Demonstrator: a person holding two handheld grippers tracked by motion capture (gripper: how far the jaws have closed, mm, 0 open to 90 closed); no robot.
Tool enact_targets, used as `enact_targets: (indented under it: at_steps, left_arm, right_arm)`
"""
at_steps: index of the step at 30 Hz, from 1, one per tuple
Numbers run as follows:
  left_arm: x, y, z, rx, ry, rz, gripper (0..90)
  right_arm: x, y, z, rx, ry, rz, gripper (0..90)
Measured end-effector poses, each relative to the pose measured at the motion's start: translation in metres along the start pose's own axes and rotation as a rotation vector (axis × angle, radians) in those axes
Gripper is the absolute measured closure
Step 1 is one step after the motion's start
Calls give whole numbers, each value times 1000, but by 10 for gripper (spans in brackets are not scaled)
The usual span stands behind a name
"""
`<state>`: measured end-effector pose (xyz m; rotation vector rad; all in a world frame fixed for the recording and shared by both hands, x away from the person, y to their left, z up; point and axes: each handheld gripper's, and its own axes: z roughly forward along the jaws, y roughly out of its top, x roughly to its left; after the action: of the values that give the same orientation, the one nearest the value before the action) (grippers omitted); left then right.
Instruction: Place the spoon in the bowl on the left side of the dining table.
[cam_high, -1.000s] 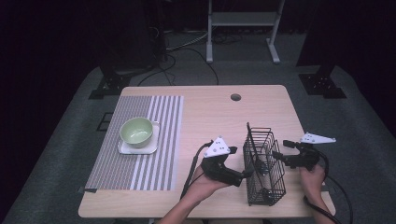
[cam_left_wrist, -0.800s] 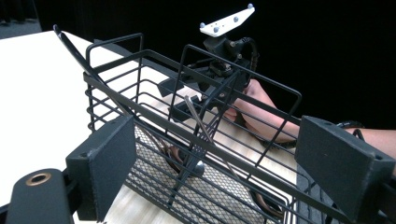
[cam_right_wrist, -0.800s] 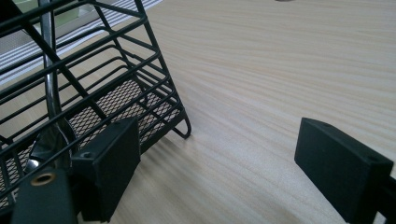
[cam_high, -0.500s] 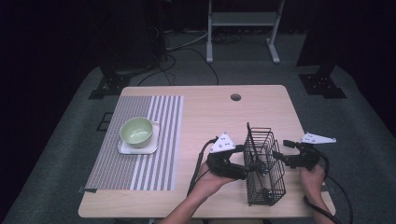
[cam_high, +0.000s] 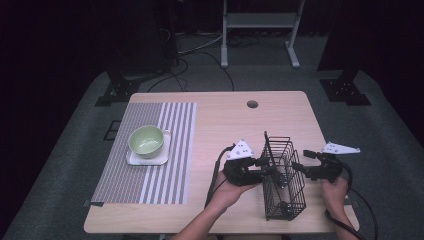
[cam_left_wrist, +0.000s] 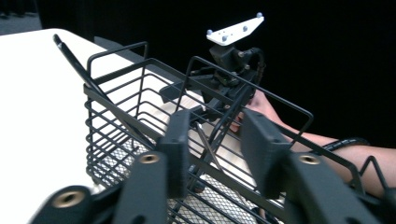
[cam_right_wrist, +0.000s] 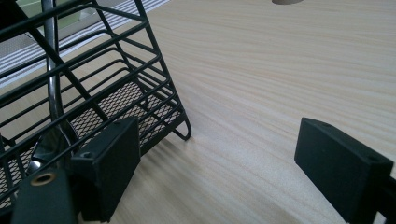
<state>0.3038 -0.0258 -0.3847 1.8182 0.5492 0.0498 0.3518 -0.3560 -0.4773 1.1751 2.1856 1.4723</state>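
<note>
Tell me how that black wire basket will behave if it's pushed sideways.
The wire basket is open wire, so probably light and stiff. It stands tall on a narrow base, so a high push may tip it. On the smooth wooden table, a low push likely slides it.

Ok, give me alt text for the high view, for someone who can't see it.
A person's two handheld grippers, left gripper and right gripper, flank a black wire basket on a wooden table. A green bowl sits on a striped placemat.

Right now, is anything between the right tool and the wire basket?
Nothing visible. The right tool hangs open beside the wire basket, with bare table between its jaws. The left tool sits at the opposite side.
</note>
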Motion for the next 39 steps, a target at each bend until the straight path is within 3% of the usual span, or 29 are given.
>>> enact_targets:
  at_steps: [7,12,18,21,27,39]
  left_arm:
    - [2,-2,-2,-20,-12,4,817]
    - [3,-4,-3,-35,-26,-20,848]
    - [4,-6,-5,-80,-91,-87,877]
    - [4,-6,-7,-104,-127,-141,892]
    - [7,-8,-10,-128,-136,-189,895]
    - [7,2,-21,-161,-115,-189,895]
  right_arm:
    - [0,0,0,1,0,0,133]
    - [0,0,0,1,0,0,133]
    - [0,0,0,2,0,0,133]
    - [0,0,0,2,0,0,133]
    - [0,0,0,2,0,0,133]
    - [0,0,1,4,-2,-1,133]
